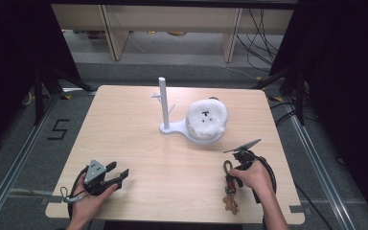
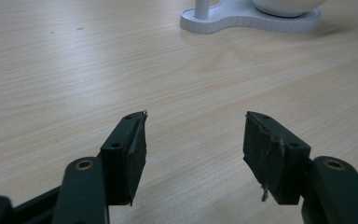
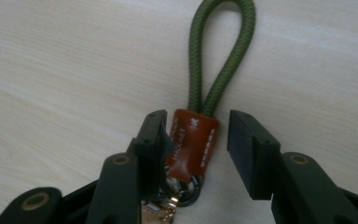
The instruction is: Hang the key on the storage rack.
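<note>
Near table's right edge — right gripper (image 3: 198, 140) jaws apart around green cord-loop keychain's brown leather tab (image 3: 192, 142), ungrasped | left gripper (image 2: 193, 140) gaping, idle — pickup pending

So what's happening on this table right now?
A person works two handheld grippers at a wooden table. The right gripper straddles the brown leather tab of a keychain with a green cord loop, jaws open and not yet clamped. The left gripper rests open near the table's front left. A white stand and a white plush sit mid-table.
</note>
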Motion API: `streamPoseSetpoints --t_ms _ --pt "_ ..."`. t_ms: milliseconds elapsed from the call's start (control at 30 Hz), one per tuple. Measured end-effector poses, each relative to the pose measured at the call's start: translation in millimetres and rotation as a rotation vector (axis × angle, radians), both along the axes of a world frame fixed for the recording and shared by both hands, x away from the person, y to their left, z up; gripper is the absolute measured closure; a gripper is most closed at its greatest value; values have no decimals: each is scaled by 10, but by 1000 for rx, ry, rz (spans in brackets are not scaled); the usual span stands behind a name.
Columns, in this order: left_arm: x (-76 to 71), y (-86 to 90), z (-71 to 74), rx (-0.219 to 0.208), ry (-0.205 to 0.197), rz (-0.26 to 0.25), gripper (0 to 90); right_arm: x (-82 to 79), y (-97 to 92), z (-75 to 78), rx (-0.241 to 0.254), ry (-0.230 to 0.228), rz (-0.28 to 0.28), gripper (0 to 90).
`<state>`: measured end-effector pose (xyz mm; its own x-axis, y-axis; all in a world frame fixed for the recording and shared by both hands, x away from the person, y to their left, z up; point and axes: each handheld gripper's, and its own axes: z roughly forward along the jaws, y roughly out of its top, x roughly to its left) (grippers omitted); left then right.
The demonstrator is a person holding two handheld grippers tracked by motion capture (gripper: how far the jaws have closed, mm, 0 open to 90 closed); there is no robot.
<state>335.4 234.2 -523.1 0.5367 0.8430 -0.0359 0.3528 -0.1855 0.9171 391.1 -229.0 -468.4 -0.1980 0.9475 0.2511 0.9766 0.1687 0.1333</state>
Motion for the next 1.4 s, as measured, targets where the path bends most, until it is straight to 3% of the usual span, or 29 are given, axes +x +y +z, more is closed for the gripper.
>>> streamPoseSetpoints --t_ms 167,200,333,400,533,567,700,767,800,833,867,933,1000,1033,1133,1333,1400 --pt "-5 -5 -3 -14 7 8 390 3 57 -59 -39 -8 -22 606" --pt "-12 -6 1 -9 13 14 390 13 61 -37 -48 23 -12 609" --pt "-7 -8 -3 -11 9 10 390 10 94 -59 -66 -8 -12 649" --pt "-13 -4 0 -9 10 11 390 18 102 -43 -75 25 -7 674" --pt "-31 -8 3 -10 22 23 390 15 143 -35 -94 39 -35 682" --pt "-31 -8 3 -9 21 21 390 18 139 -40 -100 24 -25 684" --pt "-30 -8 3 -9 22 22 390 26 139 -30 -96 41 -27 686" --pt "-16 -8 -2 -9 10 8 390 15 138 -50 -98 0 -12 684" --pt "-16 -9 -2 -9 9 7 390 22 159 -22 -107 31 -15 679" --pt "-18 -9 -1 -7 10 8 390 22 159 -22 -107 31 -15 679" --pt "-35 -12 4 -7 24 23 390 16 156 -34 -114 -4 2 675" --pt "-33 -9 4 -5 20 21 390 18 172 -8 -116 28 2 653" --pt "-38 -8 6 -3 23 22 390 18 165 -3 -116 23 17 630" --pt "-39 -8 6 -2 23 22 390 20 169 -3 -140 15 20 624" --pt "-40 -7 6 -2 24 20 390 21 159 10 -120 26 26 618" --pt "-39 -7 6 -2 24 21 390 32 175 -33 -142 24 20 656" --pt "-39 -7 6 -3 24 21 390 44 174 -33 -147 43 26 668"
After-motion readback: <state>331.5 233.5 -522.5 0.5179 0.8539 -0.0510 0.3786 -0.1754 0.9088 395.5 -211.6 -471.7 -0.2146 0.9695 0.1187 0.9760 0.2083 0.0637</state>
